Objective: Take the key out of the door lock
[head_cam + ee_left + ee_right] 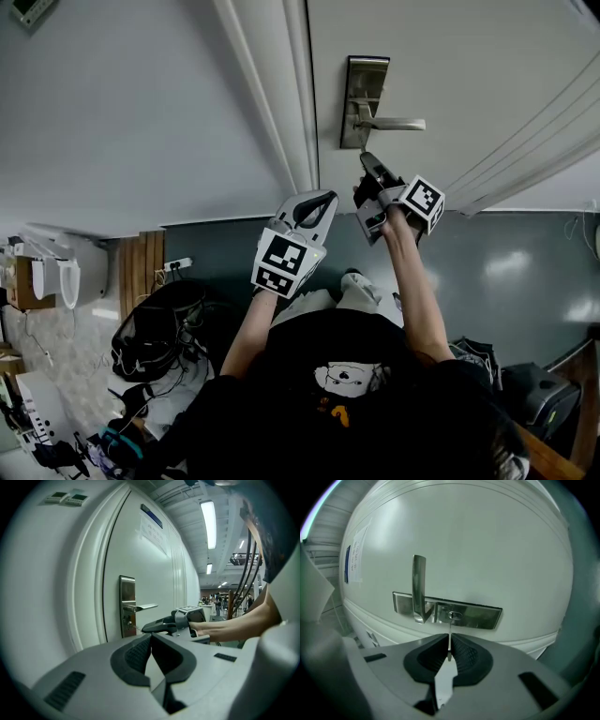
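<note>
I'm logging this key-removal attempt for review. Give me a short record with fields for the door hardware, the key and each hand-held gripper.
door: white door
lock plate: metal lock plate, with the lever handle above the keyhole
key: thin key, in line with the keyhole; cannot tell whether its tip is inside
right hand-held gripper: right hand-held gripper at the lock, jaws closed on the key
left hand-held gripper: left hand-held gripper, jaws together and empty, apart from the lock
</note>
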### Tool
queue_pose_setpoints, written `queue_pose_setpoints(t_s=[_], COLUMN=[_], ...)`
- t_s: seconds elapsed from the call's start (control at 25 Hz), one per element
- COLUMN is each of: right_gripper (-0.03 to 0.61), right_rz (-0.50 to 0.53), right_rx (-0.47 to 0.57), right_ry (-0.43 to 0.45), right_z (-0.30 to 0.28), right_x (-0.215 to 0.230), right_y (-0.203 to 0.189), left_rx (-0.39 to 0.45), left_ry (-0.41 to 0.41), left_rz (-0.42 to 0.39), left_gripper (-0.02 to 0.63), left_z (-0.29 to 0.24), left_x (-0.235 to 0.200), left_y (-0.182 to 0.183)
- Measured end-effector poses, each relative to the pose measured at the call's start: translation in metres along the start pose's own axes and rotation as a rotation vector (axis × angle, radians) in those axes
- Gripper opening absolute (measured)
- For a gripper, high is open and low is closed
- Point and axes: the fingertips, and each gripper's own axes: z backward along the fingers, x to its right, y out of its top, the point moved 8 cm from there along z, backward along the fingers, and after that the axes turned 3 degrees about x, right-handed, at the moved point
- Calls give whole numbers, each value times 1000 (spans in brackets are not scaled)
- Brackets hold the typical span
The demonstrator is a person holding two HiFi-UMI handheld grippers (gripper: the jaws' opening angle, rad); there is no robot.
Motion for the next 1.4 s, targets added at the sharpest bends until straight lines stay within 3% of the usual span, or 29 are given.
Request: queue_pose_setpoints(t_s=[0.8, 1.08, 1.4], right_gripper=[21, 21, 21], right_rz=[77, 100, 125], right_rx=[-48, -99, -115], right_ry=[-7, -28, -35], right_z=[99, 131, 177], right_x=[-27, -24, -28], right_y=[-61, -74, -70], left_rx=[-38, -56, -85], left_ry=[-67, -50, -29], left_rz=[65, 93, 111], left_gripper=[8, 8, 8], left_z=[38, 50, 62], left_x=[14, 29, 59], left_y=[-35, -50, -41])
